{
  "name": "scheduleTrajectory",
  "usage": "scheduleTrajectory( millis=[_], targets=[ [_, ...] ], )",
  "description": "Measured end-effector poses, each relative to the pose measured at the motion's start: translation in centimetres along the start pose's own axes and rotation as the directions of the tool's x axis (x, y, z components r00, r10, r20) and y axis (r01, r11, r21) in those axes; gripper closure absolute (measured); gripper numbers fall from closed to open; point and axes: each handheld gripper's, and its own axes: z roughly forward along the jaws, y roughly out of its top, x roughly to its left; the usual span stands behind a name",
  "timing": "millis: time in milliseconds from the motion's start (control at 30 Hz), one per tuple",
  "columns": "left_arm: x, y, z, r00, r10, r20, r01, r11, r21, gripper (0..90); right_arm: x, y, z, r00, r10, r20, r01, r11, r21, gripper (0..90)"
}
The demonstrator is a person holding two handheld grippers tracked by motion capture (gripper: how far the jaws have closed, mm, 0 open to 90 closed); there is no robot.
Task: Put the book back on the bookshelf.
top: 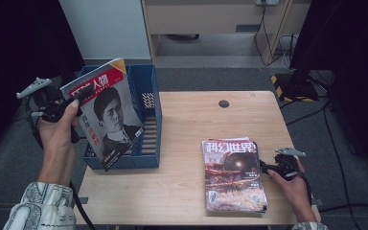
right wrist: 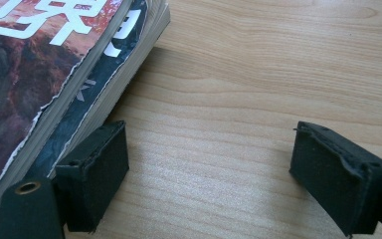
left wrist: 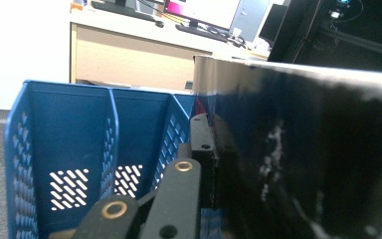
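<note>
Left gripper [top: 79,97] has its jaws clamped on the top edge of a magazine [top: 106,115] with a portrait cover, held tilted above the blue file box [top: 149,120] at the left of the wooden surface [top: 187,139]. Magazine's lower corner hangs over the box front; can't tell if it touches. The left hand [top: 57,139] grips the tool from below.

Left gripper view: jaws are closed flat against the magazine's dark glossy face [left wrist: 308,159], the perforated blue box dividers [left wrist: 64,164] sit just behind and to the side, a desk with monitors beyond. The cover picture reads in the high view, not here.

Right gripper [top: 264,167] sits low at the right edge of a stack of magazines [top: 233,175] lying flat on the surface. Right gripper view: jaws spread wide, holding nothing, one pad [right wrist: 97,174] right beside the stack's page edges [right wrist: 99,94], the other pad [right wrist: 340,174] well apart over bare wood. The stack's torn cover edge shows up close here; high view gives the red cover art.
</note>
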Motion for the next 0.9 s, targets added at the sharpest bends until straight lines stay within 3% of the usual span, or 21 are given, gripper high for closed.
scheduleTrajectory(
  millis=[367, 900],
  targets=[
    [0.9, 0.2, -1.6, 1.0000, -0.008, 0.005, 0.008, 0.9999, -0.015, 86.2, 0.0, 0.0, 0.0, 1.0000, 0.000, 0.000, 0.000, 1.000, 0.000, 15.3],
    [3.1, 1.1, -3.9, 0.9986, -0.014, -0.051, 0.012, 0.9994, -0.032, 86.1, 0.0, 0.0, 0.0, 1.0000, 0.000, 0.001, 0.000, 1.000, 0.000, 15.3]
  ],
)
